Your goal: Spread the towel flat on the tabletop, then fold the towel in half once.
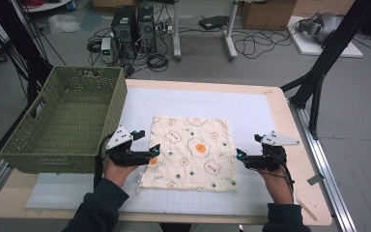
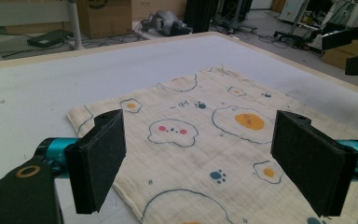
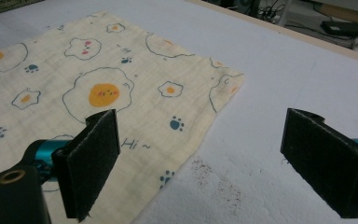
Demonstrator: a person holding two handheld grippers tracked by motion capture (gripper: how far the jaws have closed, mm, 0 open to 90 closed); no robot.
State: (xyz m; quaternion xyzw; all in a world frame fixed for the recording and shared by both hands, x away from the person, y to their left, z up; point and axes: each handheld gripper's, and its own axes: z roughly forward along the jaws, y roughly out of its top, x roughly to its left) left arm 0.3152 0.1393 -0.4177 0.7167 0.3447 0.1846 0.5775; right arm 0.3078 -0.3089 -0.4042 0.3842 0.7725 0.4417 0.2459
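Observation:
A cream cloth [image 1: 191, 152] printed with fried eggs and paw marks lies flat on the white mat [image 1: 251, 108]. My left gripper [image 1: 153, 155] is at the cloth's left edge, low over it. Its jaws stand wide open in the left gripper view, with the cloth [image 2: 205, 140] below and between them and nothing pinched. My right gripper [image 1: 240, 154] is at the cloth's right edge. It is open too, and in the right gripper view its left jaw hangs over the cloth [image 3: 98, 88] while the other is over bare mat.
A green woven basket [image 1: 58, 145] stands on the table's left side, close beside my left hand. The wooden table edge [image 1: 282, 104] borders the mat. Black stand legs, cables and computer cases are on the floor behind.

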